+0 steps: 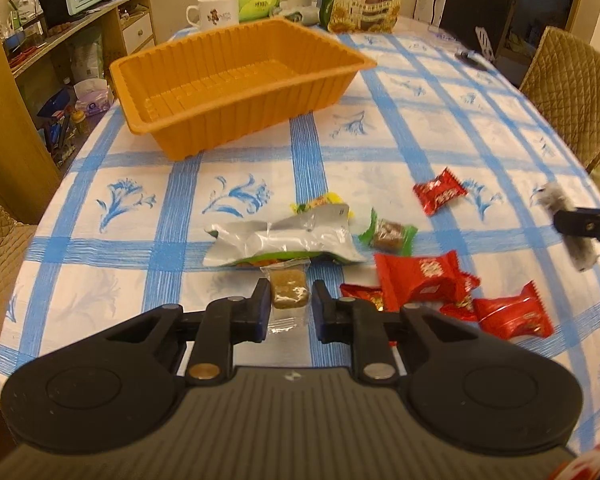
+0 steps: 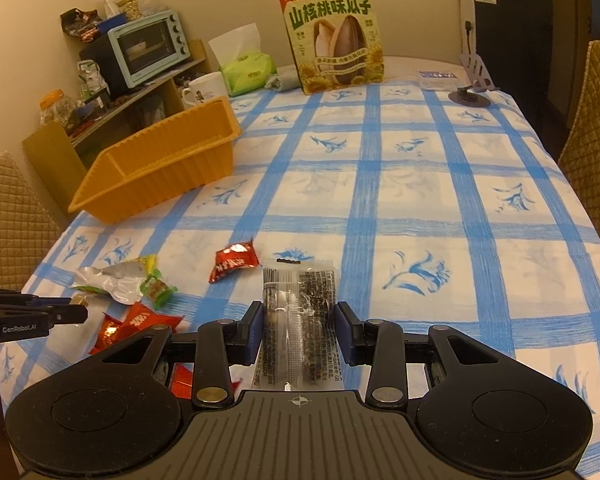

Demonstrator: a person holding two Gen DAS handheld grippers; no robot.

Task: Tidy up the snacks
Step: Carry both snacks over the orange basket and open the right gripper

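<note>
The orange basket, at eleven o'clock of the snack pile, is seen bare, so nothing is judged sorted yet. A brown cube candy is clamped by the left gripper, and a clear dark packet by the right gripper. The red-wrapped candies, green-wrapped candy and silver pouch are left on the tablecloth.

Table in blue-check cloth is carrying an orange basket, mug, tissue pack, seed bag, and scattered red candies near an opened silver wrapper.
</note>
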